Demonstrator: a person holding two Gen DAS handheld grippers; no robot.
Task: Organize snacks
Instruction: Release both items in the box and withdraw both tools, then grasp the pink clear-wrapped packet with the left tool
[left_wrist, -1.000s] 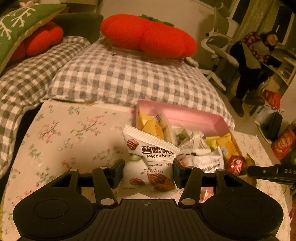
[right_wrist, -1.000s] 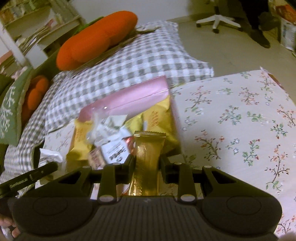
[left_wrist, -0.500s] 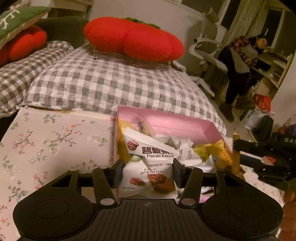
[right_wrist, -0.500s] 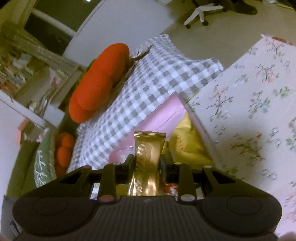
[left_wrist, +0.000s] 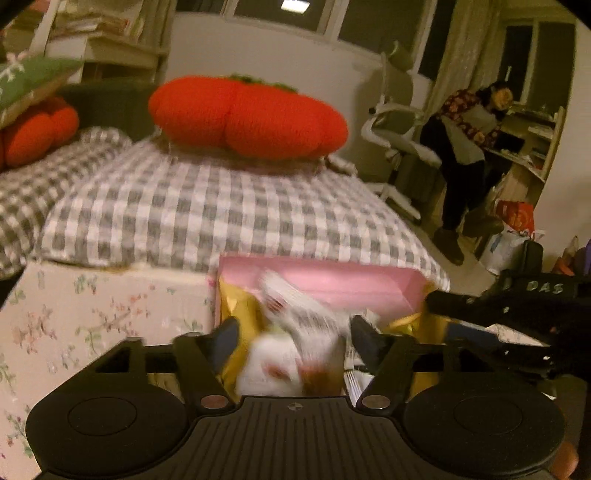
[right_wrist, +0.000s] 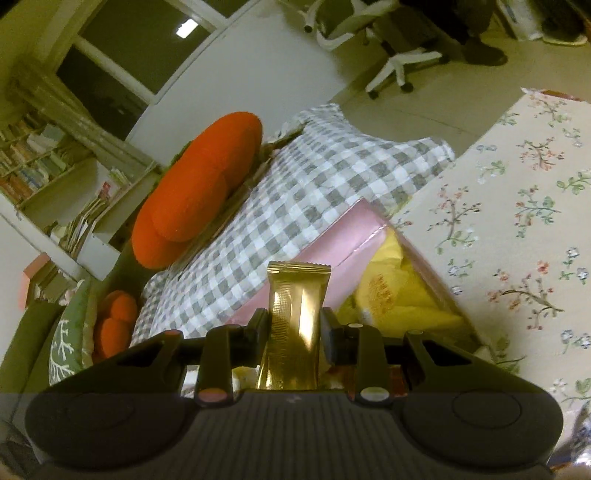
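Held the left gripper (left_wrist: 293, 338) over the pink box (left_wrist: 332, 282), which stood at the far edge of the floral surface (left_wrist: 92, 314), against the checked bed (left_wrist: 221, 214). Had its fingers (left_wrist: 225, 338) spread wide, wider than the white snack packet (left_wrist: 288, 354) between them, with a strip of yellow wrapper showing in the gap on the left. Caught that packet only as a blur, low between the fingers and above the heap of snacks in the box; could not tell whether it touched either finger. Showed the right gripper (left_wrist: 480, 314) too, reaching in over the right end of the box.

Gripped a gold foil snack bar (right_wrist: 295, 314) in the right gripper (right_wrist: 293, 328), with fingers (right_wrist: 258, 328) drawn narrow and pressed to both long sides of the bar. Held the bar upright, crimped end uppermost, above the near end of the pink box (right_wrist: 332, 240), just beside the yellow packets (right_wrist: 391, 291) lying inside. Left a big red cushion (left_wrist: 247, 114) on the bed beyond.
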